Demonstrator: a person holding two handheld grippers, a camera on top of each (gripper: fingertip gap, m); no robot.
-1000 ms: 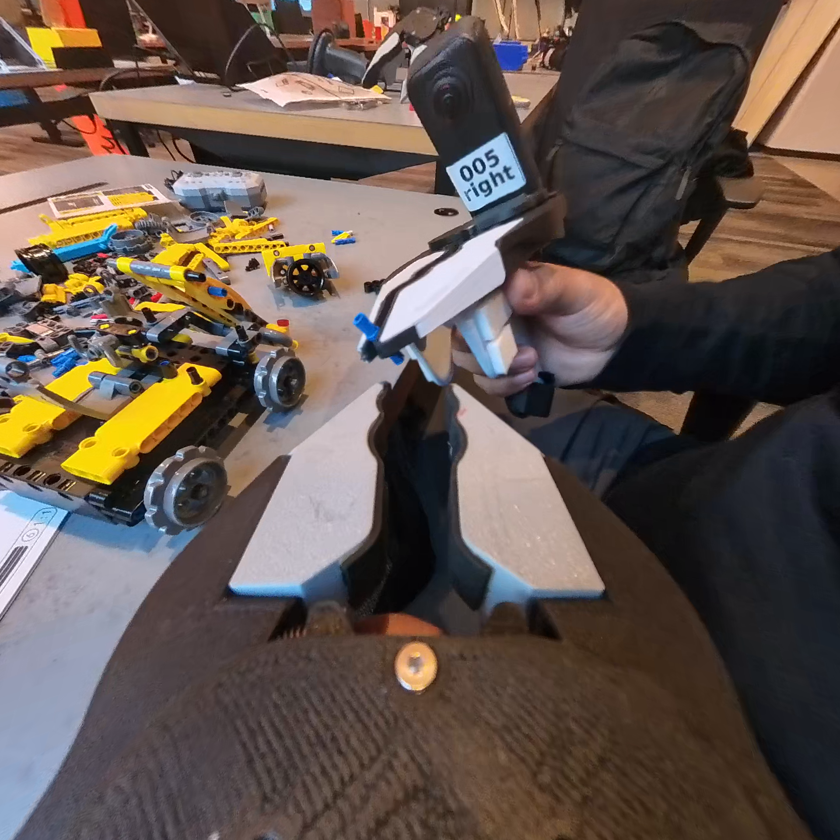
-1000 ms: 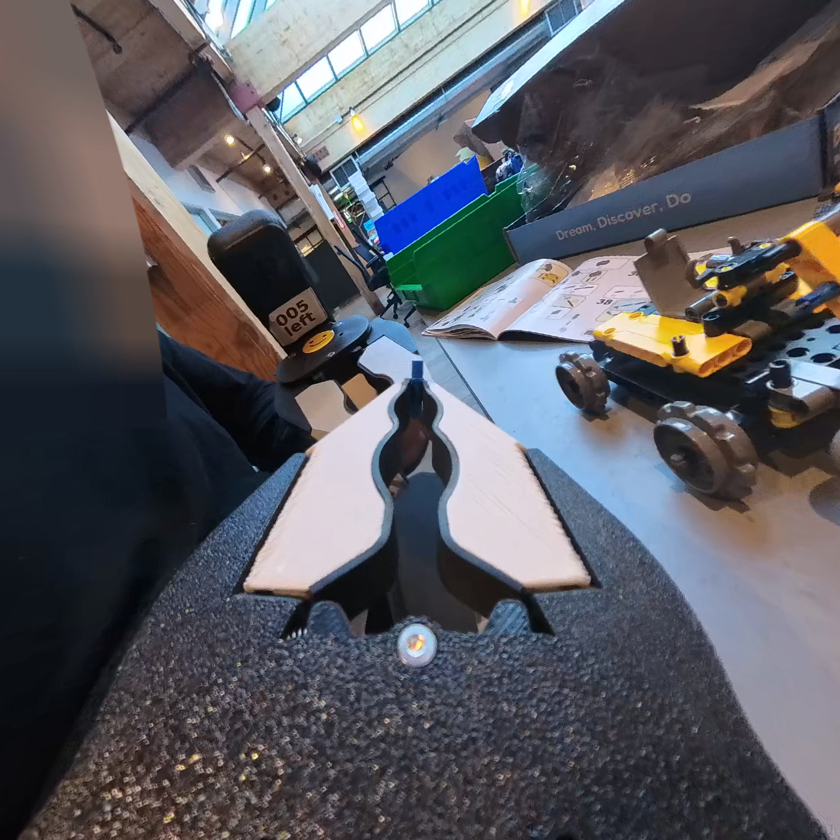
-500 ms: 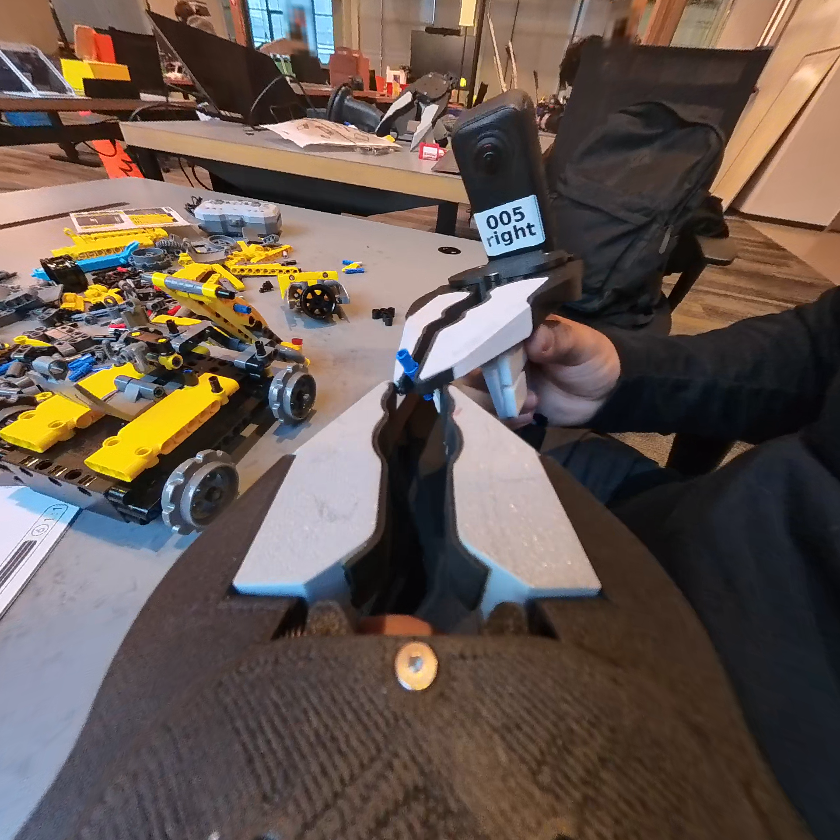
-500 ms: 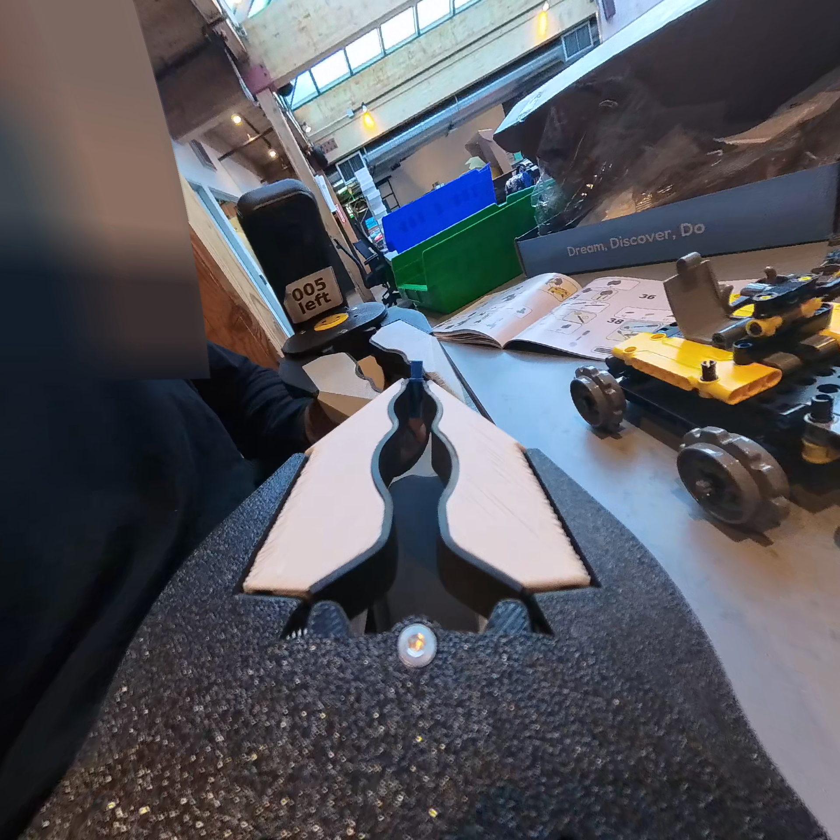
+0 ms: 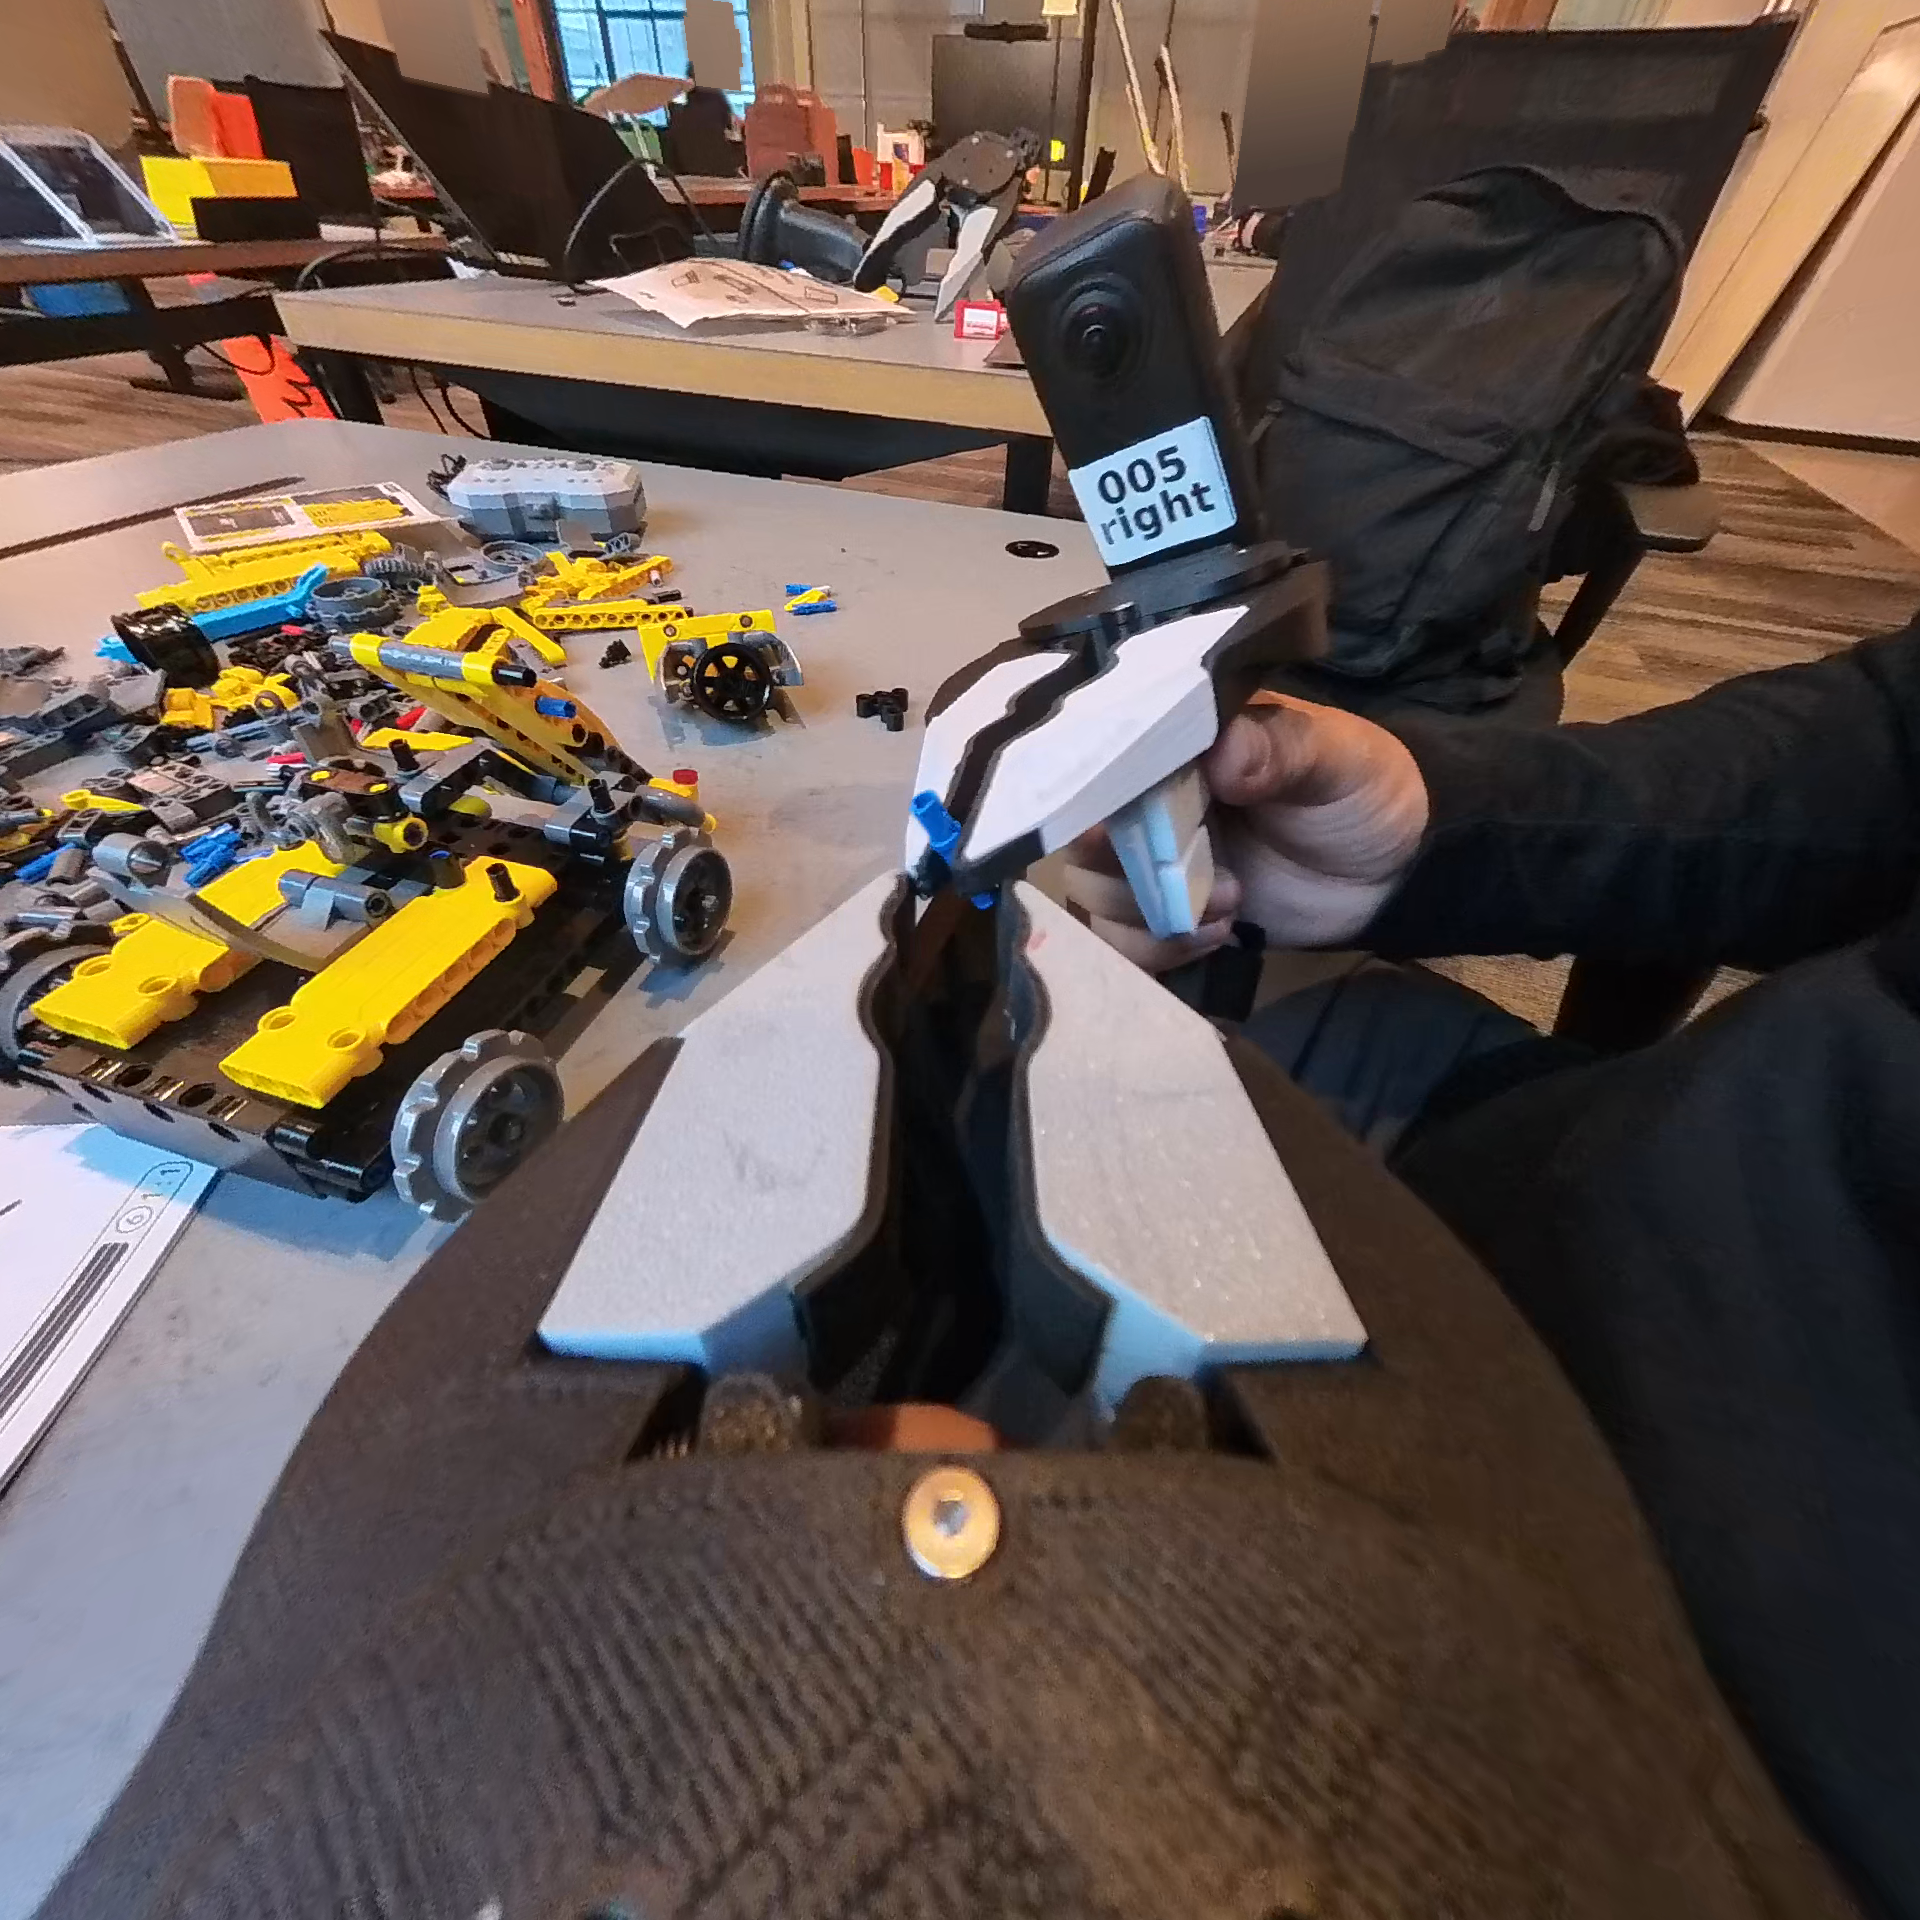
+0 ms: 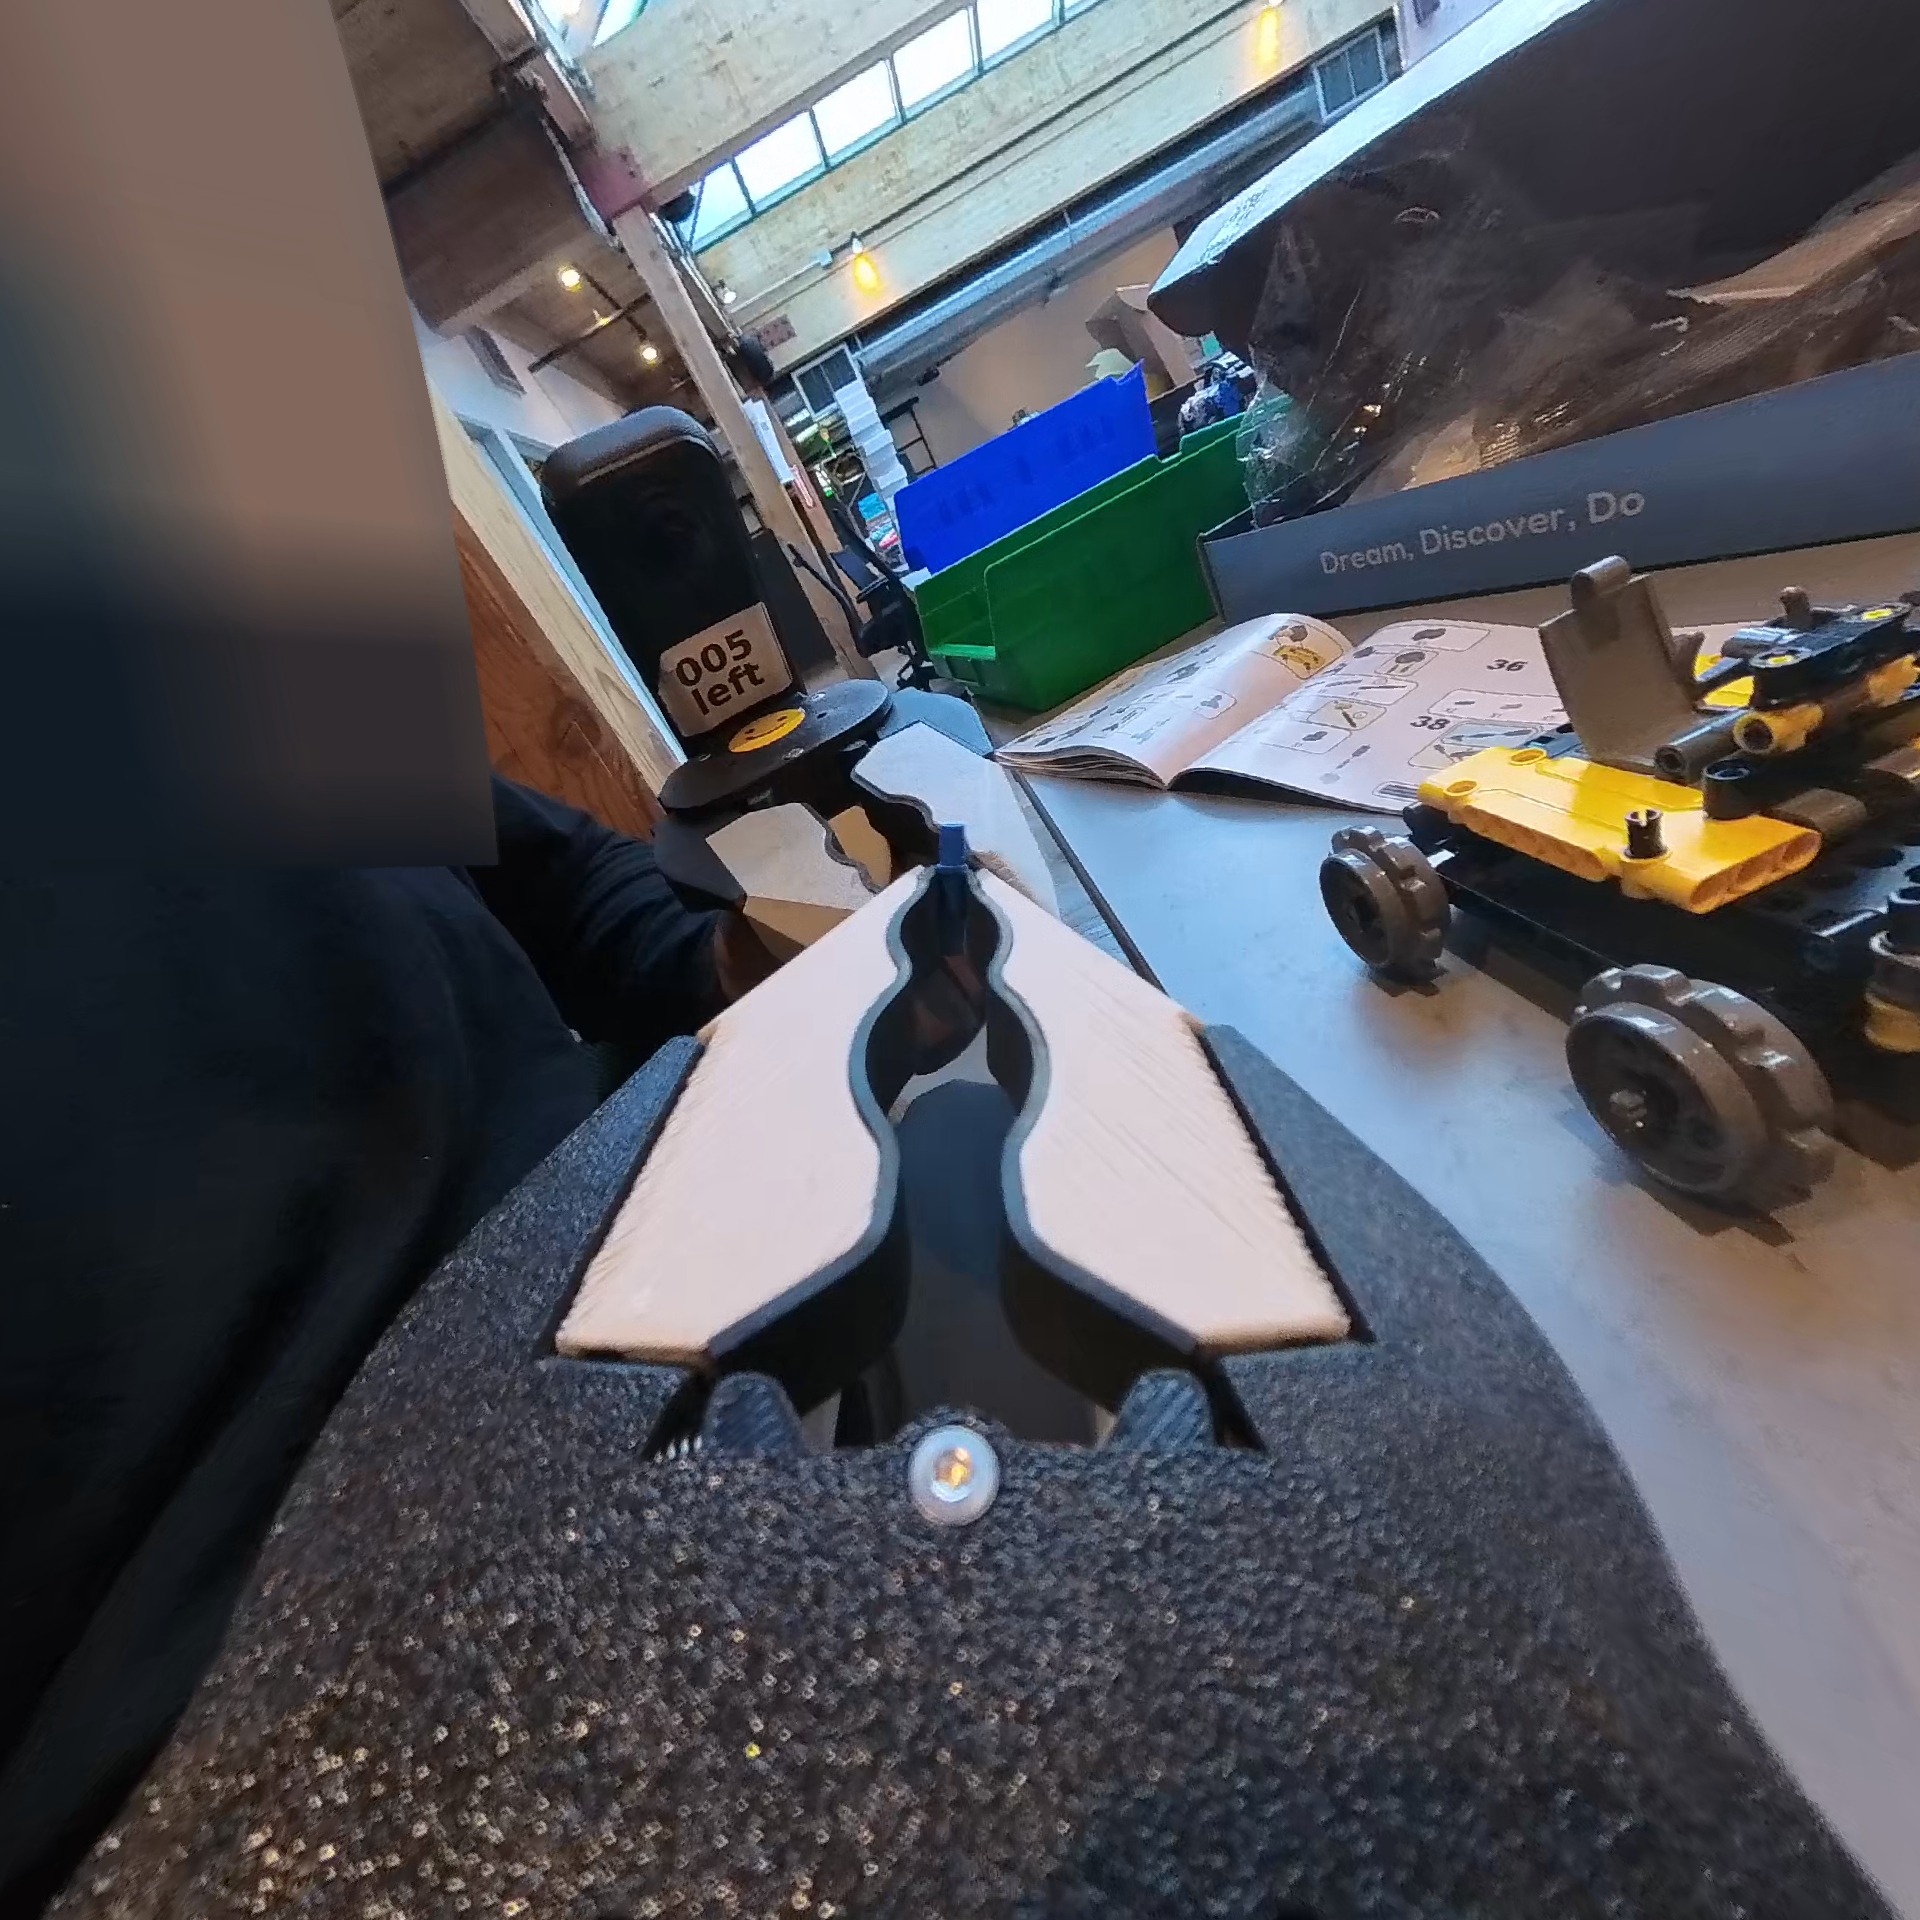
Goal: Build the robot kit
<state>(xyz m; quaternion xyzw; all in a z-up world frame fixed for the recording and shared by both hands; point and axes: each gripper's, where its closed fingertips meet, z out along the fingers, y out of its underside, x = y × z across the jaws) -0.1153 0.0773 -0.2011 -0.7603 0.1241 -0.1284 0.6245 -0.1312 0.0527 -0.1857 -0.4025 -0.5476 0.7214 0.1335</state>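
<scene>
My right gripper (image 6: 951, 878) is shut on a small blue pin (image 6: 951, 844) that sticks out past its tips. In the left wrist view the right gripper (image 5: 935, 844), held by a hand (image 5: 1309, 821), brings the blue pin (image 5: 938, 824) right at the tips of my left gripper (image 5: 954, 891). My left gripper is open by a narrow gap and nothing shows between its fingers; it also shows in the right wrist view (image 6: 883, 821). Both grippers hover off the near edge of the grey table (image 5: 883, 582). A yellow and black wheeled brick model (image 5: 364, 966) stands on the table to the left.
Loose yellow, grey and blue bricks (image 5: 312, 623) cover the table's far left, with a small wheel assembly (image 5: 727, 675) and a grey block (image 5: 545, 494). An open booklet (image 6: 1299, 717), a dark box (image 6: 1558, 540) and a green bin (image 6: 1070, 592) lie beyond the model (image 6: 1662, 883). A black backpack (image 5: 1455, 416) sits on a chair. The grippers are tip to tip, or close to it.
The two grippers have drawn closer together; the right gripper's tip with the blue pin now sits just at the left gripper's tips. The pin stays held and the model has not moved.
</scene>
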